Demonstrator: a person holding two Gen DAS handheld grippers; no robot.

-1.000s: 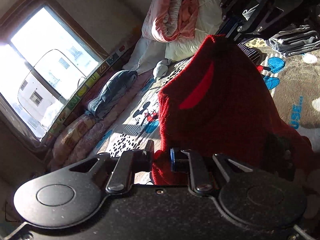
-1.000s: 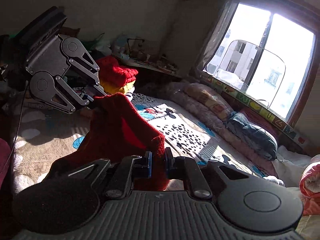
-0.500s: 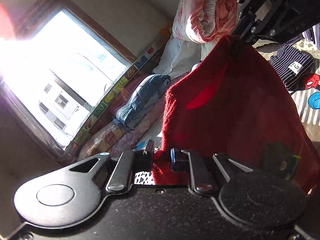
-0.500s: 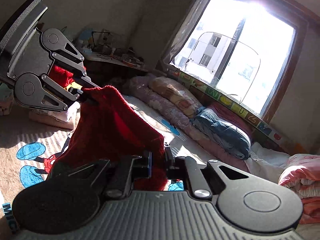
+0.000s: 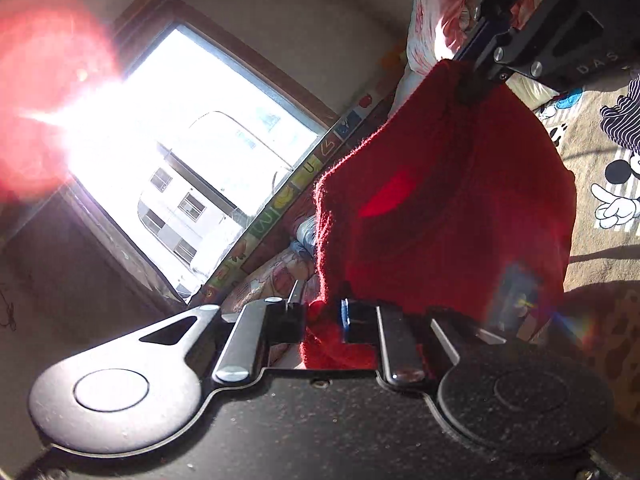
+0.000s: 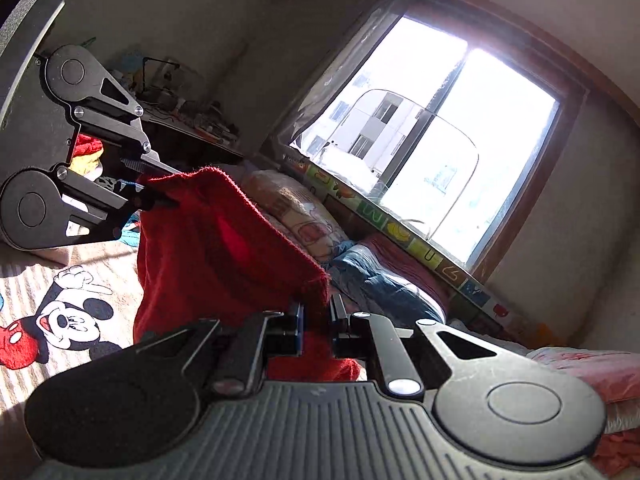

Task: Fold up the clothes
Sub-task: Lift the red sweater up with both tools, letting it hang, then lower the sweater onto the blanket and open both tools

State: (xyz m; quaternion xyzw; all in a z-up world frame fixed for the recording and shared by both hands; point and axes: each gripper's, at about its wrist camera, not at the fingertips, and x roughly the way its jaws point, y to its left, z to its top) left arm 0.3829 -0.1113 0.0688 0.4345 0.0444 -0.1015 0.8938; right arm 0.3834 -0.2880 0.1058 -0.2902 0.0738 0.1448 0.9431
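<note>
A red knitted garment [image 5: 440, 208] hangs in the air, stretched between both grippers. My left gripper [image 5: 322, 320] is shut on one top corner of it, and my right gripper [image 6: 316, 324] is shut on the other corner. In the left wrist view the right gripper [image 5: 476, 80] shows at the top right, pinching the cloth. The right wrist view has the left gripper [image 6: 160, 196] at the left, clamped on the red garment [image 6: 216, 248]. The cloth droops below the held edge, above a cartoon-print blanket [image 6: 60, 312].
A bright window [image 6: 432, 148] fills the wall ahead, with sun glare in the left wrist view. Rolled bedding [image 6: 308, 220] and a blue folded garment [image 6: 384, 292] lie under the sill. A striped garment [image 5: 624, 120] lies on the blanket. Pink bedding [image 5: 440, 8] is piled at the bed's end.
Both grippers have lifted the red garment higher and tilted up toward the window. The blanket has dropped lower in both views. Both grips stay shut.
</note>
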